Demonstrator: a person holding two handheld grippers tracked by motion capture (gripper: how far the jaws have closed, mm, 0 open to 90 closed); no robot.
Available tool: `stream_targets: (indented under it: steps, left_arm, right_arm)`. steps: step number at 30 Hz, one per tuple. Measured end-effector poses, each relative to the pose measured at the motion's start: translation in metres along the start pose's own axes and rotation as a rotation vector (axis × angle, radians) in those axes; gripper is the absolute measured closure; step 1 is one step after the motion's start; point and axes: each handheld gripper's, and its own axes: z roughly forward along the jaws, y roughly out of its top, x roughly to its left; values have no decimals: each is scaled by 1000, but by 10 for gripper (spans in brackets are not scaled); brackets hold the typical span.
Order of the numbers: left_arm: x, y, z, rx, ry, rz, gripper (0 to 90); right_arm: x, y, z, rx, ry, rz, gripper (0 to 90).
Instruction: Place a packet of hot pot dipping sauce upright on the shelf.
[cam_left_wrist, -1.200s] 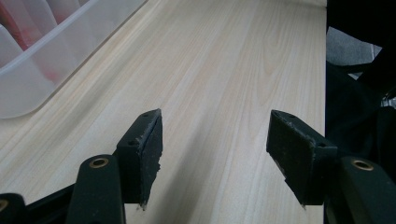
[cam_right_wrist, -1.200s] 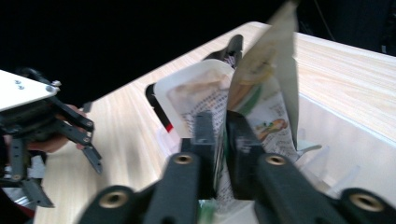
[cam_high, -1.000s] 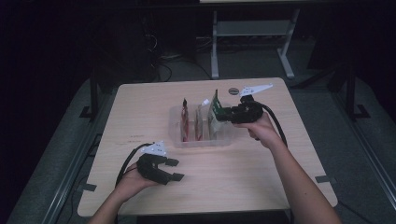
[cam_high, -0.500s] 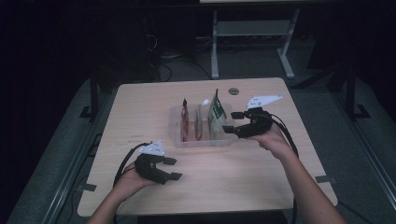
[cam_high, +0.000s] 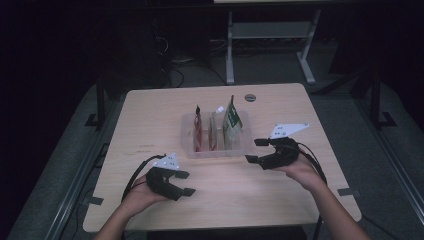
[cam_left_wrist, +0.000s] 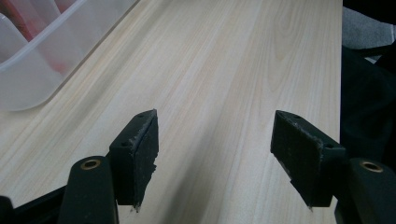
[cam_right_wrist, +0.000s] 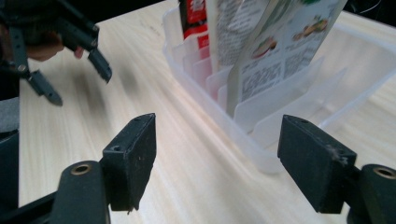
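A clear plastic rack (cam_high: 189, 134) with dividers stands mid-table and holds upright packets: a red one (cam_high: 198, 131), a pale one (cam_high: 216, 127) and a green-and-white one (cam_high: 232, 119). My right gripper (cam_high: 256, 150) rests open on the table just right of the rack's front corner, nothing between its jaws. In the right gripper view the rack (cam_right_wrist: 252, 140) and the green-and-white packet (cam_right_wrist: 280, 51) are close ahead of the right gripper (cam_right_wrist: 217, 163). My left gripper (cam_high: 185, 183) is open near the table's front left, over bare wood. Ahead of the left gripper (cam_left_wrist: 215, 154), the rack's corner (cam_left_wrist: 32, 70) sits at upper left.
The wooden table (cam_high: 300, 110) has a round grommet (cam_high: 250, 97) near its back edge. A metal stand (cam_high: 270, 35) and cables lie on the dark floor behind. Bare wood lies in front of the rack and at both its sides.
My right gripper has let go of the green-and-white packet, now standing in the rack, and has drawn back toward the front right and opened. The left gripper has stayed put.
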Motion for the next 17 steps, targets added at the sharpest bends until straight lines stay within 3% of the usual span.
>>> stream_targets:
  steps: [12, 17]
  left_arm:
    - [2, -4, 0, 26, 22, 4, 320]
    - [2, -5, 1, 34, 26, 9, 320]
  right_arm:
    - [15, -32, 11, 131, 54, -41, 278]
    - [15, -32, 14, 120, 60, -52, 275]
